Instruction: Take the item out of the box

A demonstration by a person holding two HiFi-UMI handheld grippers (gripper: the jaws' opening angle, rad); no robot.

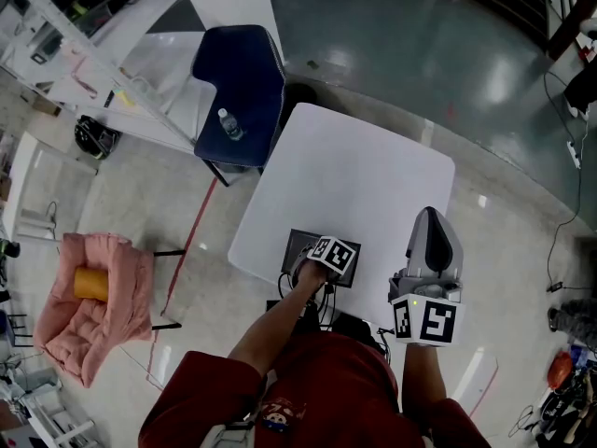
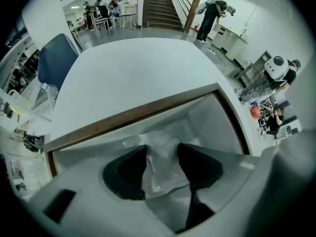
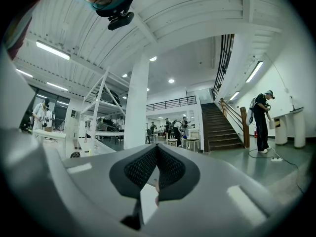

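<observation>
A shallow box (image 1: 300,243) with a brown rim (image 2: 138,113) sits near the front edge of the white table (image 1: 364,175). Inside it lies a crumpled clear plastic bag (image 2: 163,174). My left gripper (image 1: 326,250) reaches down into the box, and in the left gripper view its jaws (image 2: 162,152) stand part open on either side of the bag, close to it, without clearly pressing on it. My right gripper (image 1: 431,217) is held over the table's right front corner, away from the box. It points out into the room, with its jaws (image 3: 156,149) shut and nothing between them.
A dark blue chair (image 1: 241,91) with a water bottle (image 1: 229,124) on its seat stands at the table's far left corner. A pink armchair (image 1: 93,297) holding an orange thing (image 1: 90,284) is on the floor to the left. People stand by the stairs (image 2: 160,6).
</observation>
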